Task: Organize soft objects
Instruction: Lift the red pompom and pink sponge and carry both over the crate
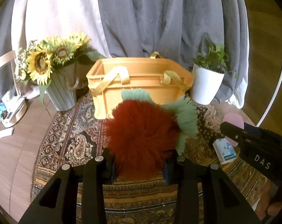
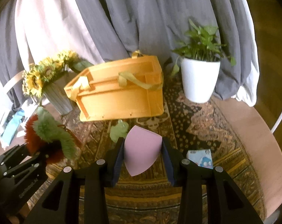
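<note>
My left gripper [image 1: 139, 165] is shut on a fluffy red plush with green fringe leaves [image 1: 142, 136], held above the patterned rug in front of the orange crate [image 1: 139, 85]. The plush also shows at the left of the right wrist view [image 2: 45, 136]. My right gripper [image 2: 142, 158] is shut on a pink teardrop sponge [image 2: 141, 151], held above the rug short of the crate [image 2: 114, 97]. The sponge's tip shows in the left wrist view [image 1: 233, 120] beyond the right gripper's body. The crate has yellow-green fabric handles.
A sunflower bouquet in a grey pot [image 1: 53, 71] stands left of the crate, a white potted plant [image 1: 206, 82] right of it. A small blue-white packet [image 2: 200, 157] lies on the rug [image 2: 206, 123]. Grey curtains hang behind. A green leaf piece [image 2: 118, 130] lies before the crate.
</note>
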Demonstrator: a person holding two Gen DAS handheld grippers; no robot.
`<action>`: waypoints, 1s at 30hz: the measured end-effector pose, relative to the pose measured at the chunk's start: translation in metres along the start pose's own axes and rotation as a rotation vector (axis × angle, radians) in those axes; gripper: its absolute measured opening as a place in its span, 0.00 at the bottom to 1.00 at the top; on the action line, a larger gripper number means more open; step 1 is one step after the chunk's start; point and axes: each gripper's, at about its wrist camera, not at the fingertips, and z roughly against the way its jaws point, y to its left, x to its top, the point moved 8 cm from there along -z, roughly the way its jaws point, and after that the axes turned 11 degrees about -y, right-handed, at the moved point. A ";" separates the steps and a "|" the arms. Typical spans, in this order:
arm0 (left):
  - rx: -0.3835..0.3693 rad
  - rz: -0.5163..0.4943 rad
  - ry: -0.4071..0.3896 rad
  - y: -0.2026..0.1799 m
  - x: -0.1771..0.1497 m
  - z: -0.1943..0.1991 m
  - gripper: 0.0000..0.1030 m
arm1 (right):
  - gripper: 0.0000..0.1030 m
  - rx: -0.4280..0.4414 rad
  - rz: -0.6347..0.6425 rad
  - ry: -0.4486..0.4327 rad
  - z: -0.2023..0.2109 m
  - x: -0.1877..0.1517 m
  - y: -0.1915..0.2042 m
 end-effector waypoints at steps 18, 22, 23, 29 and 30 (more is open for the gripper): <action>0.051 -0.014 -0.167 0.001 0.079 0.006 0.35 | 0.39 0.060 0.006 -0.160 0.004 0.078 0.008; 0.058 -0.016 -0.194 0.002 0.093 0.003 0.35 | 0.39 0.073 0.004 -0.186 0.000 0.093 0.009; 0.059 -0.017 -0.200 0.003 0.096 0.002 0.35 | 0.39 0.075 0.004 -0.192 -0.001 0.096 0.009; 0.068 -0.021 -0.237 0.008 0.116 -0.007 0.35 | 0.39 0.090 0.007 -0.219 -0.014 0.116 0.013; 0.072 -0.023 -0.243 0.009 0.120 -0.010 0.35 | 0.39 0.092 0.007 -0.222 -0.018 0.119 0.014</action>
